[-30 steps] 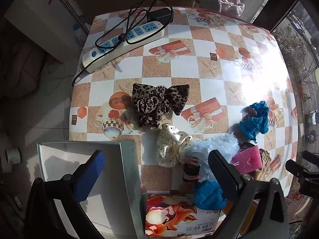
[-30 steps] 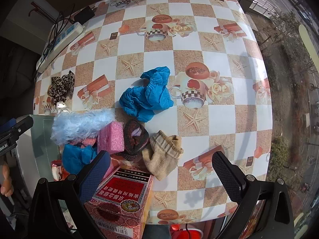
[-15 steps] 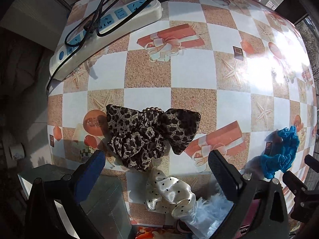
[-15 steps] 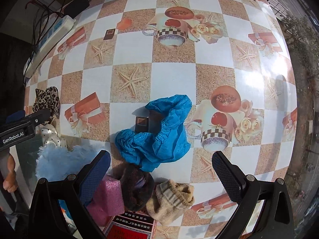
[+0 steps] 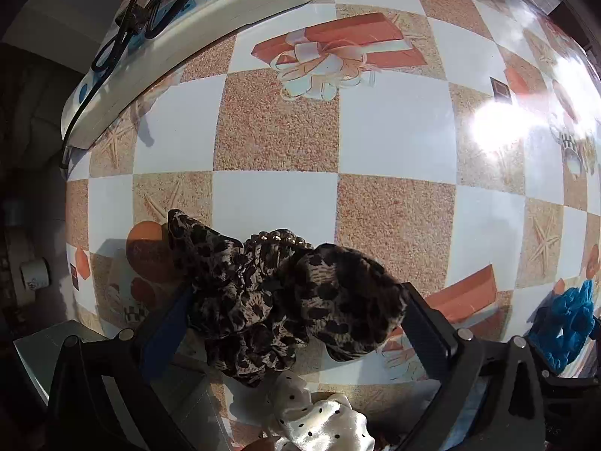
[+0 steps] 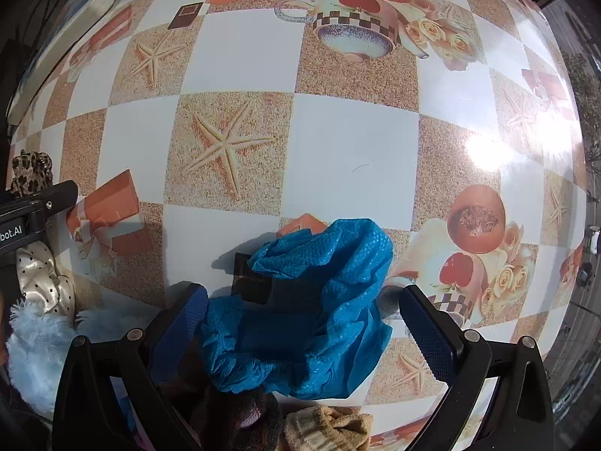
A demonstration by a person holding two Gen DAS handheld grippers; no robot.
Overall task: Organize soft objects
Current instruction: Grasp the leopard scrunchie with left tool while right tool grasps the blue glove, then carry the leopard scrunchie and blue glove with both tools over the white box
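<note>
A leopard-print bow scrunchie (image 5: 285, 297) lies on the checked tablecloth, between the spread fingers of my left gripper (image 5: 296, 323), which is open and low over it. A white polka-dot scrunchie (image 5: 323, 421) lies just below it. In the right wrist view a crumpled blue plastic cover (image 6: 308, 312) lies between the wide-apart fingers of my right gripper (image 6: 304, 323), also open. Below it sit a dark knitted piece (image 6: 244, 417) and a tan knitted sock (image 6: 330, 428). A fluffy light-blue piece (image 6: 37, 349) lies at the left.
A white power strip (image 5: 195, 37) with black cables lies along the table's far left edge. A grey box (image 5: 41, 345) shows its corner at the lower left of the left wrist view. Sun glare (image 5: 499, 127) whitens the cloth on the right. The left gripper body (image 6: 33, 206) enters the right view.
Both grippers have dropped closer to the table. The leopard scrunchie now lies between the left fingers, and the blue cover between the right fingers. Both stay open.
</note>
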